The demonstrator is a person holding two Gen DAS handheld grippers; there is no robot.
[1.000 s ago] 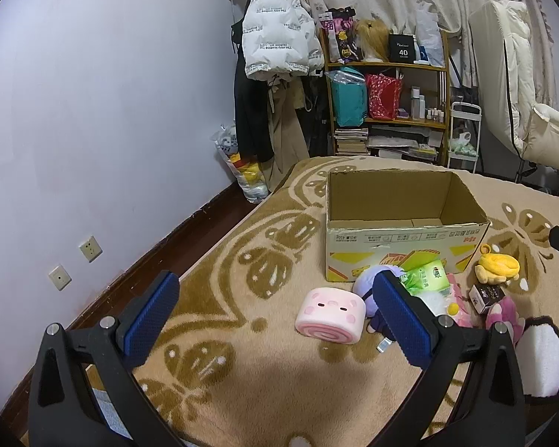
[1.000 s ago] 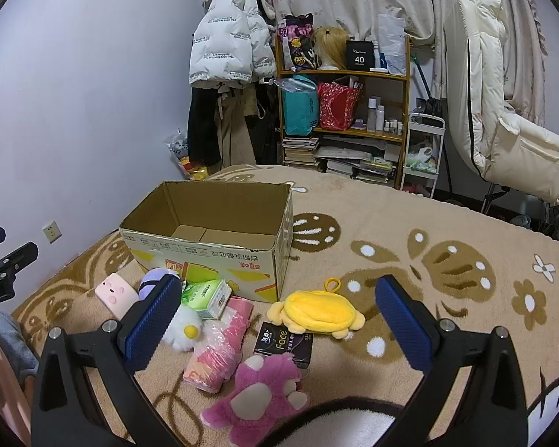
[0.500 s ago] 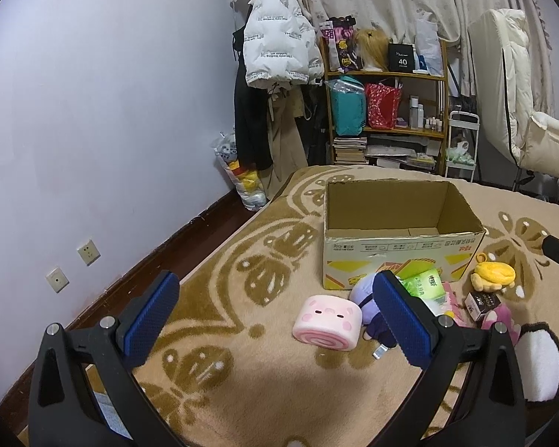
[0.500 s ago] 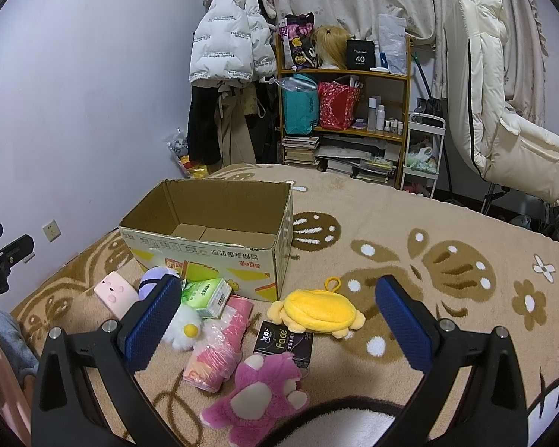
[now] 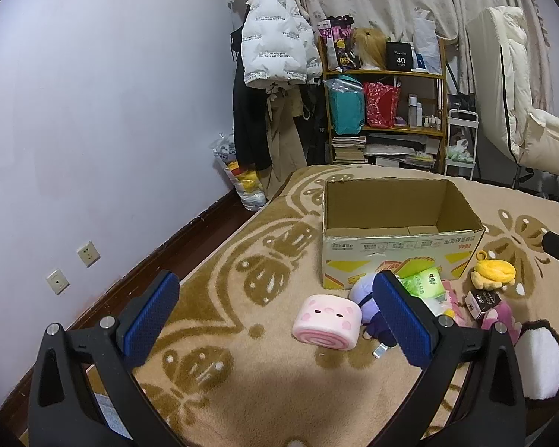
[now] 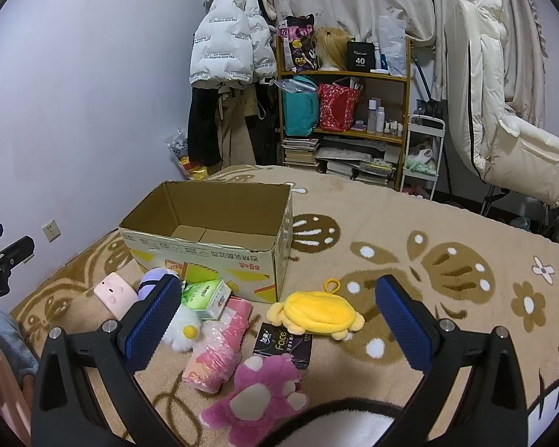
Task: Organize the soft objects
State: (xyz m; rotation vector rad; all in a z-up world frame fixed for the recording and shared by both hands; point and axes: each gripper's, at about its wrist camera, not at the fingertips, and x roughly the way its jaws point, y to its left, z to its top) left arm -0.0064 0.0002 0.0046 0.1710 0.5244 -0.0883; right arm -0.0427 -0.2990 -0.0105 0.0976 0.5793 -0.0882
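Bedroom clutter behind, tan carpet with brown butterfly pattern [image 6: 410, 223] underneath. Both my tools wide open, nothing held: left tool [image 5: 275, 313], right tool [image 6: 279, 320].

Open brown cardboard box with yellow print [image 6: 220, 238] sits ahead of both tools, looks empty. All soft stuff lies on the carpet between the tools and the box front.

Step, my read: nothing sorted yet, first pick pending. Left tool is aimed at the pink swiss-roll plush cushion [image 5: 328, 320], just ahead and slightly right of centre. Next move: drop the tool down around it, close gently since it will squash, then lift over the box's near wall.

Count, one each:
- pink roll cushion
- purple round plush [image 5: 363, 296]
- green tissue pack [image 6: 205, 296]
- white plush with yellow beak [image 6: 180, 326]
- pink plastic-wrapped pack [image 6: 216, 354]
- yellow flat plush with ring loop [image 6: 315, 311]
- black "Face" carton [image 6: 285, 342]
- magenta plush bear [image 6: 259, 404]

Black carton doesn't look soft; I'd skip it.
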